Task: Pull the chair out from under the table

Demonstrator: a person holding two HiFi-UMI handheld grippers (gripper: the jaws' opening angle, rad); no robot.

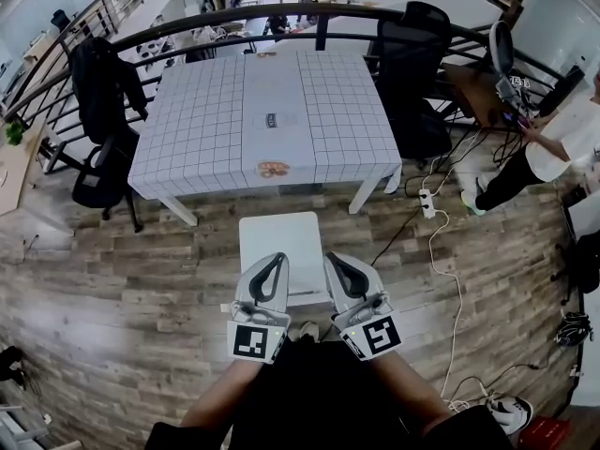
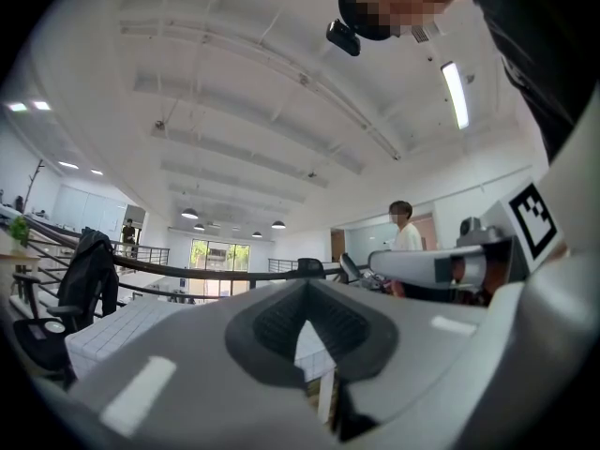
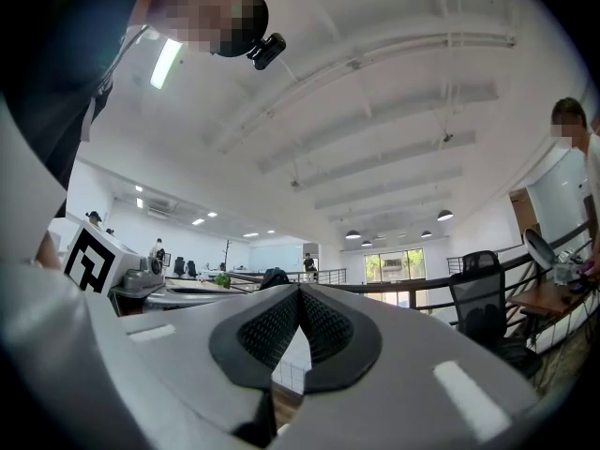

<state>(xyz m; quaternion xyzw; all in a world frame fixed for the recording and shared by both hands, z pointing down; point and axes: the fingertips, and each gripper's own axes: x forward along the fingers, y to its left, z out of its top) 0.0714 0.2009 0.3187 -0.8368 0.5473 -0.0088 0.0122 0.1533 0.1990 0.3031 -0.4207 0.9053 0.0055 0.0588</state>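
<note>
Left gripper and right gripper, both clenched empty, we hold above the white chair beside the table's near edge.

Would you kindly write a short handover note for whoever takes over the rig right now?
Left tool: shut, nothing between its jaws, over the chair's near edge.
Right tool: shut, nothing between its jaws, beside the left one.
Chair: white, on the floor in front of the table, with a strip of floor showing between them; no part of it is under the table.
Done: the chair looks pulled out and neither tool grips it.
Left: probably nothing; grip it again only if it should stand further back.
</note>
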